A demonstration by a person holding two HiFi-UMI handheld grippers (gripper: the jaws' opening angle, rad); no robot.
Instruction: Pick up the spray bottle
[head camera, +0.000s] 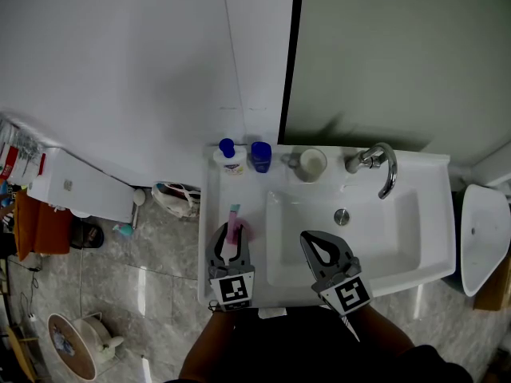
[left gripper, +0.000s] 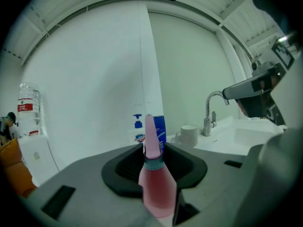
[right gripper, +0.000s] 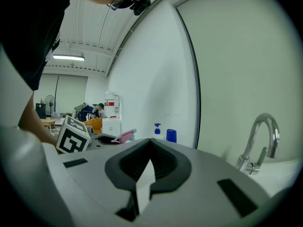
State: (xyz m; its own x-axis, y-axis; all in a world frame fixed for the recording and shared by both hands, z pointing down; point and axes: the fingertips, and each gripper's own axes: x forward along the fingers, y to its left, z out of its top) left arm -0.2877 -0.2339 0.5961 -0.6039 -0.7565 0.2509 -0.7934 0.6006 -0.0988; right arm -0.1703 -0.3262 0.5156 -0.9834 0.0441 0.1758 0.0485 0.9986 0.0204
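**Desk:** Where is the spray bottle [head camera: 234, 228]?

**Operator:** It is at the left edge of the washbasin [head camera: 435, 214], on the flat ledge beside the bowl and closer to the front edge than the back. The pink bottle lies lengthwise between the jaws of my left gripper [head camera: 232, 234], with its teal collar and nozzle aimed at the back edge.

**Desk:** Is it gripped?

**Operator:** I read it as gripped. In the left gripper view the dark pads [left gripper: 124, 171] sit against the bottle's body, pinching it on both sides. I take it low on the body, where it is widest, so it should not swing on the way up. I cannot tell whether its base is off the ledge yet.

**Desk:** And the other hand?

**Operator:** My right gripper [head camera: 306, 237] hangs over the front of the bowl with its fingers pressed together on nothing. I hold it there to leave the left side free.

**Desk:** Anything in the way?

**Operator:** The pump bottle [head camera: 230, 158], blue bottle [head camera: 260, 156] and mug [head camera: 311, 166] stand along the back edge, with the faucet [head camera: 382, 166] to their right. All are well apart from the grip, so I judge a straight lift safe.
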